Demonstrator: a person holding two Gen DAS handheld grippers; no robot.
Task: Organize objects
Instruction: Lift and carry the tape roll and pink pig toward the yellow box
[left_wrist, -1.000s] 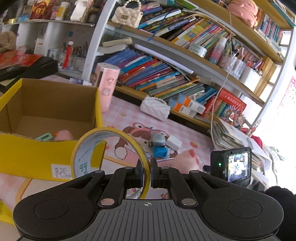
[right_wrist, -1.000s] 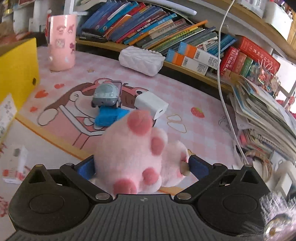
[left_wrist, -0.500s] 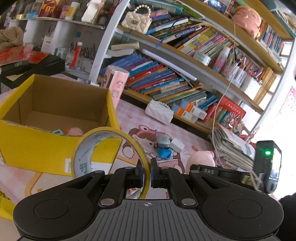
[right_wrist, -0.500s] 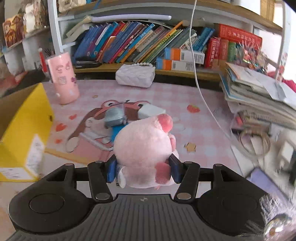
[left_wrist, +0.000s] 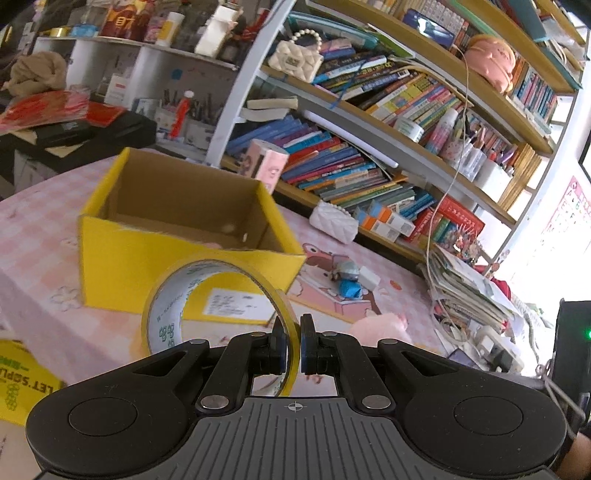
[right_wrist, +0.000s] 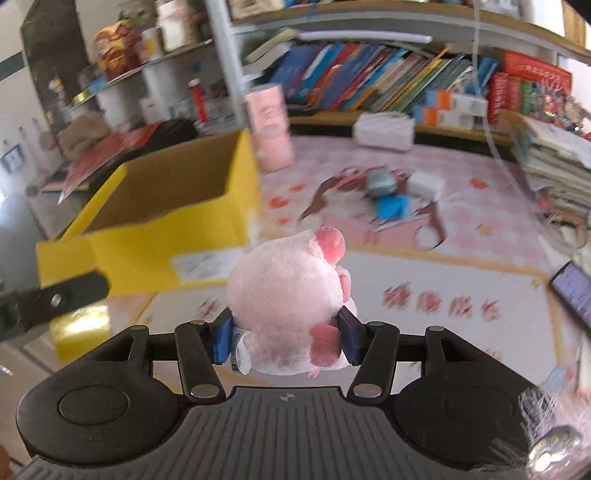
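My left gripper (left_wrist: 291, 341) is shut on the rim of a yellow tape roll (left_wrist: 173, 295), held upright above the table in front of the open yellow cardboard box (left_wrist: 155, 258). My right gripper (right_wrist: 286, 334) is shut on a pink plush pig (right_wrist: 288, 284), held in the air to the right of the box (right_wrist: 155, 236). The pig also shows in the left wrist view (left_wrist: 376, 326). The left gripper's body shows at the left edge of the right wrist view (right_wrist: 48, 299).
A grey toy car (left_wrist: 345, 271), a blue item (left_wrist: 349, 290) and a white charger (left_wrist: 369, 277) lie on the pink mat. A pink cup (left_wrist: 264, 168) and white purse (left_wrist: 334, 223) stand by the bookshelf. Stacked papers (left_wrist: 469, 291) lie right.
Both grippers have risen and pulled back, the right one swinging left toward the box with the pig. The box now sits lower and more central in the left wrist view.
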